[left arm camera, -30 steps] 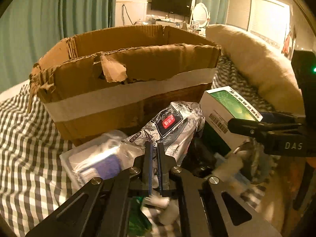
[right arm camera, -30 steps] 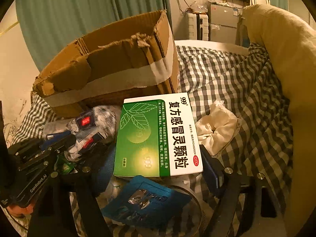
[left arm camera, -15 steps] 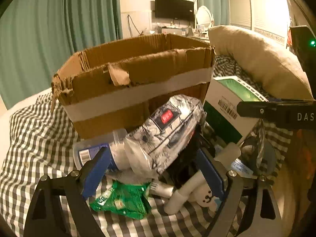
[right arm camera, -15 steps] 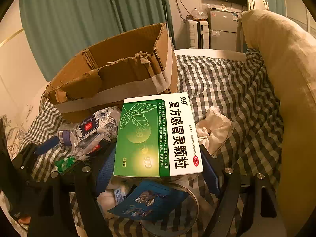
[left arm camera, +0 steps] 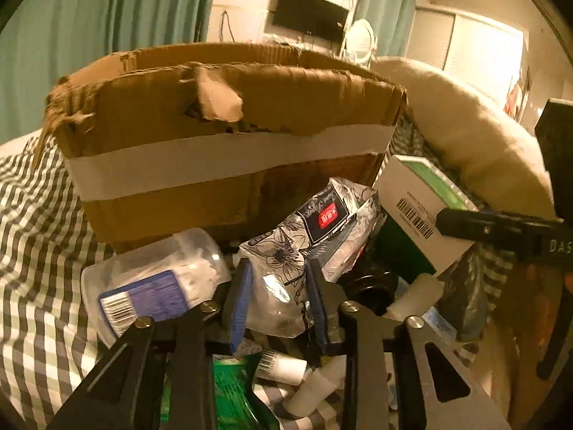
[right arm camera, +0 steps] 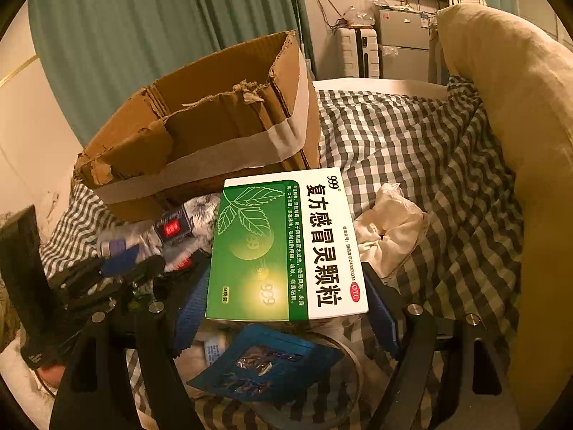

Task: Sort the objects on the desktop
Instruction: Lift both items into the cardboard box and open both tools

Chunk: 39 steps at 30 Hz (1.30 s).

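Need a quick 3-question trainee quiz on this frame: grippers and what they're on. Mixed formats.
1. True or false: the left gripper is closed on the floral tissue pack.
2. The right gripper straddles: A) green medicine box B) cardboard box C) crumpled cloth
3. Fill in: the cardboard box stands on a ____ sheet.

Key: 1 true; 2 A; 3 checkered

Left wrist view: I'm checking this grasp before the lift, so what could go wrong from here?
1. The left tongs pinch only the crinkly end of the floral tissue pack; it may slip out.
2. Lifting it could drag the clear tub lying alongside.
3. The torn cardboard box rim could snag it.
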Each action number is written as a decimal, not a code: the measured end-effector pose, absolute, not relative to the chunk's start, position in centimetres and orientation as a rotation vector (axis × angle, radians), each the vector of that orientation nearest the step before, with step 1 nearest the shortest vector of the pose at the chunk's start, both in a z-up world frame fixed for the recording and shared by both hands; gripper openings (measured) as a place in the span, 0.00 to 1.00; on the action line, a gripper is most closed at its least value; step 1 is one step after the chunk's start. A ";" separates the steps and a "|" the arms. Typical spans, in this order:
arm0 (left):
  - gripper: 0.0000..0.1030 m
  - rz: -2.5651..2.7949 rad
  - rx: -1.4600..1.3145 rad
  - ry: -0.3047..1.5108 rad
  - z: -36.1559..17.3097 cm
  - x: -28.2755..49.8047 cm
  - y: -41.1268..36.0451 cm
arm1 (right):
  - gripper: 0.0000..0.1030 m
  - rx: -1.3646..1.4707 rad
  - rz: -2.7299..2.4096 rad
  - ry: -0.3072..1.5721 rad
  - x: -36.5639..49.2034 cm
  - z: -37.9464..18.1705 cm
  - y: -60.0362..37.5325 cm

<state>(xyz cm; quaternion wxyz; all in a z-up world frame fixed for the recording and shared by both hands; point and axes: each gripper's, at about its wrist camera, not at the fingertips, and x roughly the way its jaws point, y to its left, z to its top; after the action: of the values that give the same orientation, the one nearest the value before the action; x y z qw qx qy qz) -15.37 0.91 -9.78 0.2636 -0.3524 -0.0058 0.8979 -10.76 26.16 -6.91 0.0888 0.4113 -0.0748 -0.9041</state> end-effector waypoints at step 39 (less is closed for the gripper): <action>0.21 2.736 -0.740 -0.068 3.2 -22.9 -3.9 | 0.75 0.804 -2.710 -0.179 -19.3 5.3 20.7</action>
<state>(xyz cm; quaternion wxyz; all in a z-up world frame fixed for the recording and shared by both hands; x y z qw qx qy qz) -22.91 -3.90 3.20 0.1527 -0.2581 -0.0236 0.9537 -19.33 20.66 5.32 0.1538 0.2803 -0.0624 -0.9454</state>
